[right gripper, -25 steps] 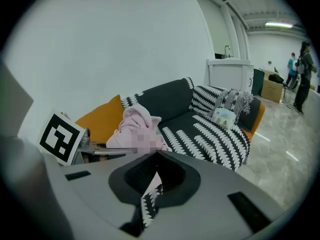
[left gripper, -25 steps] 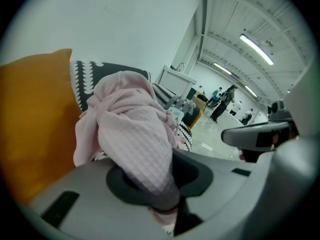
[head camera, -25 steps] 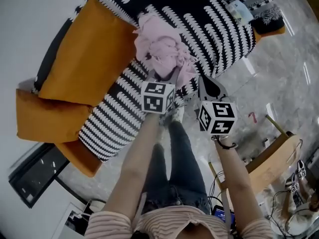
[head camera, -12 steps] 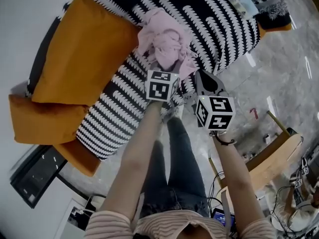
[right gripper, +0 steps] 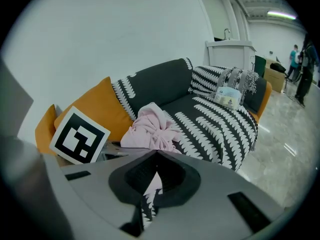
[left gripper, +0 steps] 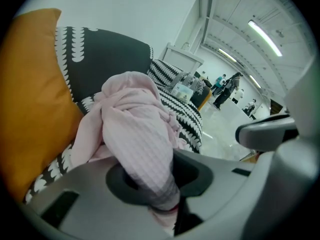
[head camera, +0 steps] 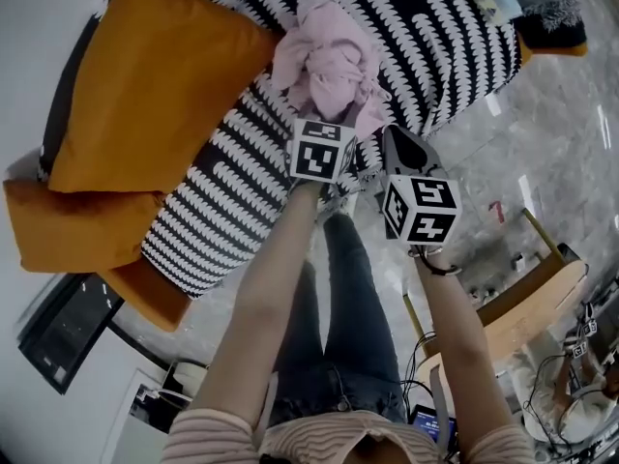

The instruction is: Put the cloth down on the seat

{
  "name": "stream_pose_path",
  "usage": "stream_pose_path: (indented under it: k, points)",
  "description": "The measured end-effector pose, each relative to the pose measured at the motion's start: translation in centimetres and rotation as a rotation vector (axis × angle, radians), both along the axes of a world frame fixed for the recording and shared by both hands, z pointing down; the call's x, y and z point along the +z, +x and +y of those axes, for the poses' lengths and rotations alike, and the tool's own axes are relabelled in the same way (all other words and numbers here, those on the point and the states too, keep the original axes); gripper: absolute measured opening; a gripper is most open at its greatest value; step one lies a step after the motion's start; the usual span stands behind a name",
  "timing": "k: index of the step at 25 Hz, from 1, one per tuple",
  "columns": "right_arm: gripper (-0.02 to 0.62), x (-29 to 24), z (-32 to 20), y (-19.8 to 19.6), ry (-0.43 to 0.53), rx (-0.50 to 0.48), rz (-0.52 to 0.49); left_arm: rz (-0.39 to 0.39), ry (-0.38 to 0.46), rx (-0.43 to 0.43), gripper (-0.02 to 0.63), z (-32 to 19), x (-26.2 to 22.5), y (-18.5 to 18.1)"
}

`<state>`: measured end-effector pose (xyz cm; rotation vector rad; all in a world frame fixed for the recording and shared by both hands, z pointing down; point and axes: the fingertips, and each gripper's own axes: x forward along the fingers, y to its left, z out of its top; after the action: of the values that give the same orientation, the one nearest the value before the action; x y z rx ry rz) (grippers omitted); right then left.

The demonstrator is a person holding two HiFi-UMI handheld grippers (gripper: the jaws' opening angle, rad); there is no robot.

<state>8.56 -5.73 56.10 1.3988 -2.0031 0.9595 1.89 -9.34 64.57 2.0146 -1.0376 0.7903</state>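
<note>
Both forearms reached out side by side, angled down toward the patterned sofa seat (head camera: pixel 435 56). The left gripper (head camera: pixel 327 116) was clamped on the pink cloth (head camera: pixel 329 61), which sat bunched on the seat near the orange cushion (head camera: pixel 155 85). The right gripper (head camera: pixel 395 141) hung just beside it, jaws drawn together on nothing.

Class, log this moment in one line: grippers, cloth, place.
left gripper: shut on pink cloth | right gripper: shut, empty | position: bunched over sofa seat, beside orange cushion | release: not yet

Open hall: sofa (right gripper: pixel 210 119), marble floor (right gripper: pixel 280 149), strip lights (left gripper: pixel 262 31)
</note>
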Motion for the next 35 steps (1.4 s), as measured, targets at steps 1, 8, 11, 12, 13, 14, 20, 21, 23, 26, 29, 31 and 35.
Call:
stream_pose_path:
  k: [1,8,11,12,13,14,20,21,23,26,29,31,35]
  points:
    - [0.008,0.5,-0.1,0.0,-0.008,-0.006,0.004,0.001,-0.003,-0.003,0.114,-0.2,0.4,0.1]
    - [0.008,0.9,-1.0,0.3,-0.03,-0.009,0.002,-0.019,-0.006,0.021,0.117,-1.7,1.0,1.0]
    - [0.008,0.8,-1.3,0.6,-0.024,-0.001,-0.001,-0.013,-0.006,0.01,0.123,-2.1,1.0,1.2]
    - [0.008,0.9,-1.3,0.9,-0.025,0.003,0.0,-0.011,-0.015,0.005,0.124,-2.0,1.0,1.2]
    - [0.008,1.0,-1.2,1.1,-0.03,0.006,0.002,-0.01,-0.026,-0.001,0.127,-1.9,1.0,1.3]
    - [0.008,1.0,-1.1,1.3,-0.034,0.007,0.005,-0.011,-0.036,-0.008,0.13,-1.7,1.1,1.3]
    - [0.008,0.9,-1.2,1.8,-0.02,0.007,0.01,-0.032,-0.038,-0.034,0.153,-1.9,1.3,1.5]
    - [0.008,1.0,-1.1,1.9,-0.023,0.007,0.011,-0.035,-0.044,-0.037,0.158,-1.9,1.4,1.7]
    - [0.008,1.0,-1.0,1.9,-0.03,0.008,0.01,-0.04,-0.057,-0.045,0.172,-1.7,1.7,1.9]
    - [0.008,0.8,-1.1,1.6,-0.026,0.01,0.004,-0.047,-0.059,-0.07,0.186,-1.8,1.8,1.8]
    - [0.008,-0.2,-1.2,1.2,-0.005,0.012,0.0,-0.062,-0.056,-0.09,0.217,-1.8,1.0,1.3]
    - [0.008,-0.7,-1.0,1.1,0.0,0.013,0.0,-0.069,-0.056,-0.097,0.236,-1.6,0.6,0.9]
    - [0.008,-1.3,-0.6,0.9,0.008,0.022,0.008,-0.054,-0.054,-0.105,0.242,-0.8,-0.3,0.3]
